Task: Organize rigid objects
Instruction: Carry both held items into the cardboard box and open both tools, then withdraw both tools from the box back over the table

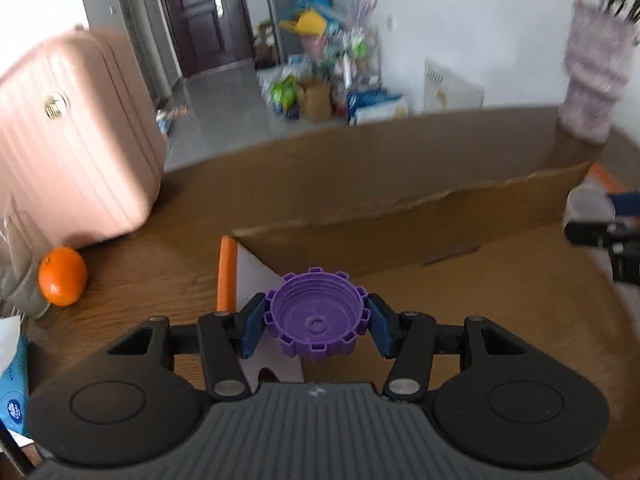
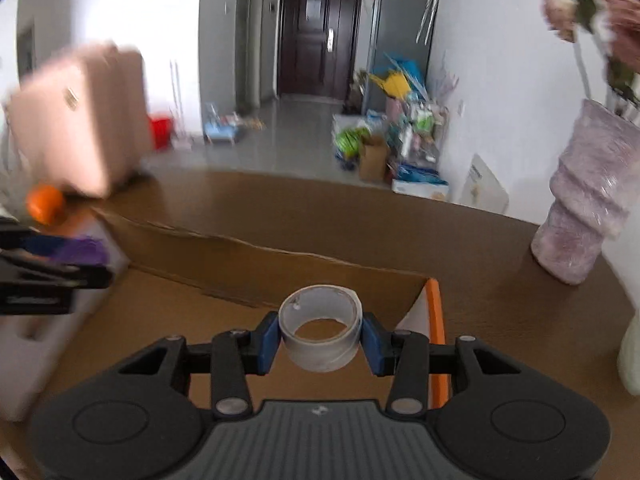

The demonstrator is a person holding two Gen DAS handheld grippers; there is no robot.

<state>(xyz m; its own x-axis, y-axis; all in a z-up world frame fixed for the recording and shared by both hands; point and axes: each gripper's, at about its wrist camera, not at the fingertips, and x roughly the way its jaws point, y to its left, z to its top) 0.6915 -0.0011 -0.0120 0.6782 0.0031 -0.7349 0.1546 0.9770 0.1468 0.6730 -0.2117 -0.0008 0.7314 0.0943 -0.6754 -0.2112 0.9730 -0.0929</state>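
Purple cap [image 1: 316,316] sits right in front of the left camera, open side up, with little bumps all around its rim. Both blue fingers [image 1: 254,326] of the left gripper [image 1: 316,322] squeeze it from the sides, so it is held up in the air. Below it is the near left corner of a big cardboard box [image 1: 400,216] with an orange edge [image 1: 226,272]. The box lies on the brown tabletop [image 1: 160,264].

Over on the right camera, a roll of clear tape [image 2: 320,330] is closest. The blue fingers [image 2: 267,338] of the right gripper [image 2: 320,340] press on its two sides and hold it up. It hangs above the right end of the same box, near the orange edge there.

An orange [image 1: 63,276] rests on the tabletop by the left edge, just beside a pink suitcase [image 1: 72,140]. A fuzzy pale purple vase [image 2: 588,196] stands on the tabletop near the far right corner, behind the box. It has flowers [image 2: 592,12] in it. A blue tissue pack [image 1: 14,392] lies at the near left edge. Past the tabletop is the floor, a dark door [image 2: 316,36], and a pile of bright things [image 1: 320,68] by the wall. Much of the room looks blurry.
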